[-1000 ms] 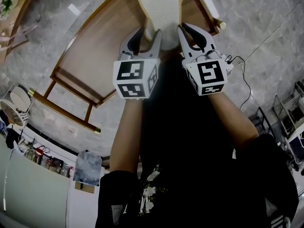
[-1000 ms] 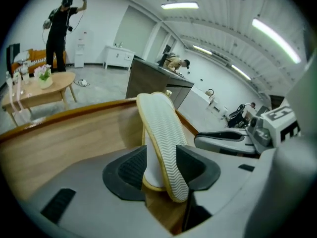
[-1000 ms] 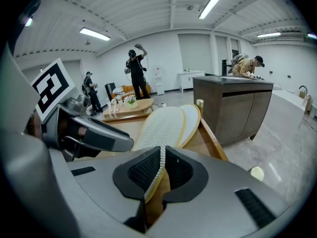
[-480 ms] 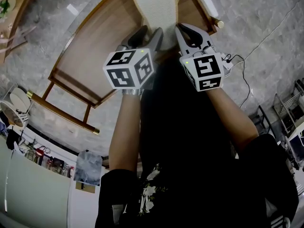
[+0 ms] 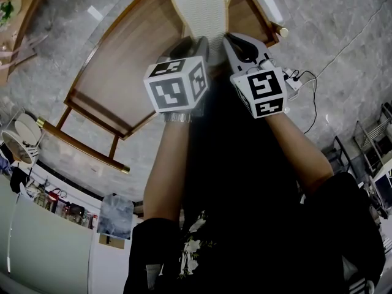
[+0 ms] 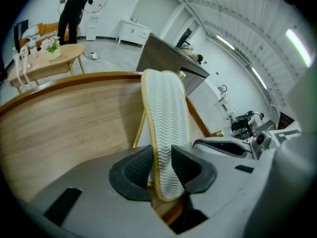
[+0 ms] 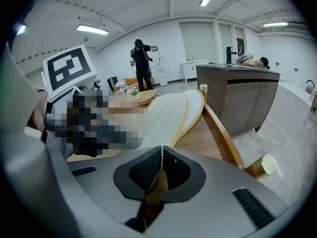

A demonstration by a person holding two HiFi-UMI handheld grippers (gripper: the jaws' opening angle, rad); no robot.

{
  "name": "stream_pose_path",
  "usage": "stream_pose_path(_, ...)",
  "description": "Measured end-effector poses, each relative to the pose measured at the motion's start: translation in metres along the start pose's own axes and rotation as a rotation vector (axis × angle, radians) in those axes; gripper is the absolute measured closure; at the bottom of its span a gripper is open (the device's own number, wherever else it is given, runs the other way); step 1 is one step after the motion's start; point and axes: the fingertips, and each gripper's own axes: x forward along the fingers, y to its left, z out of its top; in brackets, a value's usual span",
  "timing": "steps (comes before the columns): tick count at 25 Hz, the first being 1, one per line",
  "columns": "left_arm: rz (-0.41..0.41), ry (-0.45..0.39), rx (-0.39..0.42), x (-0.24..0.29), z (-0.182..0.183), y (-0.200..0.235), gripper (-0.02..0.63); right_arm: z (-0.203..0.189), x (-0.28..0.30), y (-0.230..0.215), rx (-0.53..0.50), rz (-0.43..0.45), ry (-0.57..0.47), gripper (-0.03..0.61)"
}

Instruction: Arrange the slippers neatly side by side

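A pale slipper (image 5: pixel 199 11) with a zigzag sole and yellow rim lies sole up on the wooden table (image 5: pixel 122 60). In the left gripper view it stands on edge (image 6: pixel 166 113) between the jaws. My left gripper (image 6: pixel 162 155) has just been closing, and its pads now press on both sides of the heel end. A second slipper (image 7: pixel 197 103) peeks out behind the first (image 7: pixel 166 118). My right gripper (image 7: pixel 162 155) is shut on a thin yellow slipper edge; I cannot tell which slipper it belongs to. Both grippers sit side by side at the heel (image 5: pixel 195 45) (image 5: pixel 229 41).
The table's raised wooden rim (image 7: pixel 223 128) runs along the right, ending in a brass cap (image 7: pixel 265 165). A dark counter (image 7: pixel 237 98) stands beyond it. A small side table with flowers (image 6: pixel 49 61) and a standing person (image 7: pixel 142 63) are farther off. A cable (image 5: pixel 309 84) lies on the floor.
The left gripper rolled and sank slightly, and its jaws closed from wide open onto the slipper's heel. The slipper shifted a little to the left. The right gripper barely moved.
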Motion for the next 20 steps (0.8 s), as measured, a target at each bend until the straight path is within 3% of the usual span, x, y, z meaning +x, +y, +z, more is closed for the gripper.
stream_pose_path(6,0.013,0.007,-0.009,-0.007,0.003,-0.004,0.519,0.003,-0.004,-0.003,0.002,-0.015,-0.013,0.572)
stream_pose_path(20,-0.003,-0.082,0.015,-0.022,0.011,-0.031,0.576,0.001,-0.021,-0.018,0.014,-0.095,-0.026,0.578)
